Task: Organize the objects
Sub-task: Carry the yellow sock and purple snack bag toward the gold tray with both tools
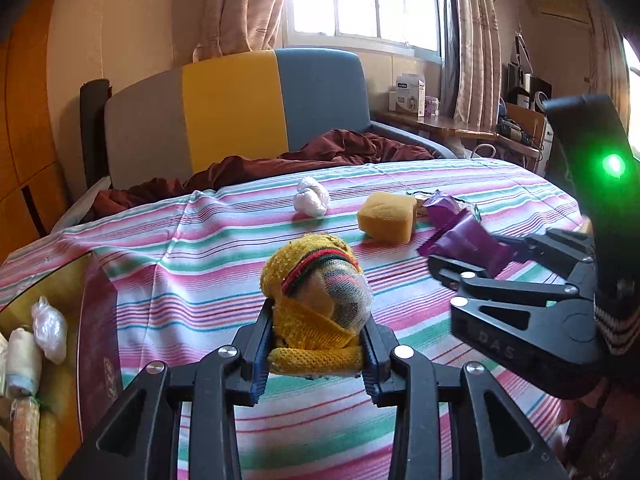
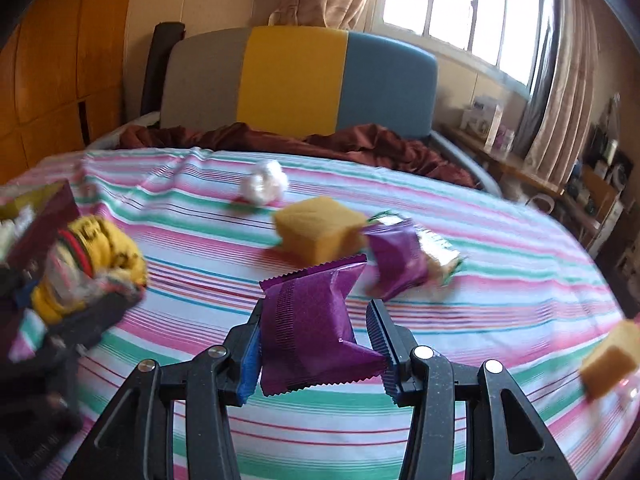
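My left gripper (image 1: 318, 344) is shut on a rolled yellow sock bundle (image 1: 316, 300) with red and dark stripes, held above the striped bedspread (image 1: 200, 264). It shows blurred in the right wrist view (image 2: 92, 256). My right gripper (image 2: 316, 340) is shut on a purple snack packet (image 2: 312, 320); the gripper also shows in the left wrist view (image 1: 480, 258), with the packet (image 1: 464, 240) in it. A yellow sponge (image 1: 386, 218) (image 2: 320, 232), a white plastic wad (image 1: 310, 197) (image 2: 264, 186) and another purple packet (image 2: 400, 256) lie on the bed.
A dark red box (image 1: 96, 320) with a yellow inside holds wrapped rolls at the left (image 1: 24, 356). A second sponge (image 2: 608, 360) lies at the right. A maroon blanket (image 1: 340, 148) and the headboard (image 1: 232, 108) lie beyond. A cluttered side table (image 1: 460, 124) stands at right.
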`<act>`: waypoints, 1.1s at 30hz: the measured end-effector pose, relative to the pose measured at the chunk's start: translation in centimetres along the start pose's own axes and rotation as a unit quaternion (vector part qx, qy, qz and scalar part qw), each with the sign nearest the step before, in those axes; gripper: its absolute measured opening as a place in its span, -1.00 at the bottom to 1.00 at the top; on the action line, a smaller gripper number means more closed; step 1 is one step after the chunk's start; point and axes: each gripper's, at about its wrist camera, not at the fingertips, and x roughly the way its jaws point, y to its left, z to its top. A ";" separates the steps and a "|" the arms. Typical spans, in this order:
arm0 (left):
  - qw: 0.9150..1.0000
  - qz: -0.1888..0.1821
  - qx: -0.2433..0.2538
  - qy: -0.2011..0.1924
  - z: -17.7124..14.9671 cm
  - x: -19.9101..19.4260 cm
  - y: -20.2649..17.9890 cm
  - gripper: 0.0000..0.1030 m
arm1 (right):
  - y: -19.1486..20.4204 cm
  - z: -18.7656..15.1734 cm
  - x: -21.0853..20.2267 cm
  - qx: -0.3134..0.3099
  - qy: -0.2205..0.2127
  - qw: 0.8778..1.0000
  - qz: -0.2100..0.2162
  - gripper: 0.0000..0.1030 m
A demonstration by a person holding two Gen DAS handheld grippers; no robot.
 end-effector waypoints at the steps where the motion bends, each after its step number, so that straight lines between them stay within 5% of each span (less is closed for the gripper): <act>1: 1.000 -0.001 -0.003 0.000 -0.1 -0.2 0.2 -0.29 | 0.2 0.2 0.1 0.016 0.004 1.000 0.014 -0.05; 8: 1.000 -0.015 -0.003 -0.001 -1.7 -2.9 1.0 -0.29 | 1.6 0.1 0.2 0.070 0.022 0.996 0.051 -0.05; 18: 0.997 -0.056 -0.044 -0.002 -2.5 -7.3 3.5 -0.29 | 3.9 -0.4 -0.3 0.044 0.007 0.998 0.039 -0.05; 26: 0.994 -0.027 -0.102 -0.003 -2.0 -9.7 9.2 -0.29 | 4.2 -0.6 0.2 0.037 0.009 0.999 0.031 -0.05; 33: 0.982 -0.005 -0.187 0.036 -1.6 -8.3 15.9 -0.29 | 5.0 -0.6 -0.1 0.016 0.003 1.000 0.026 -0.05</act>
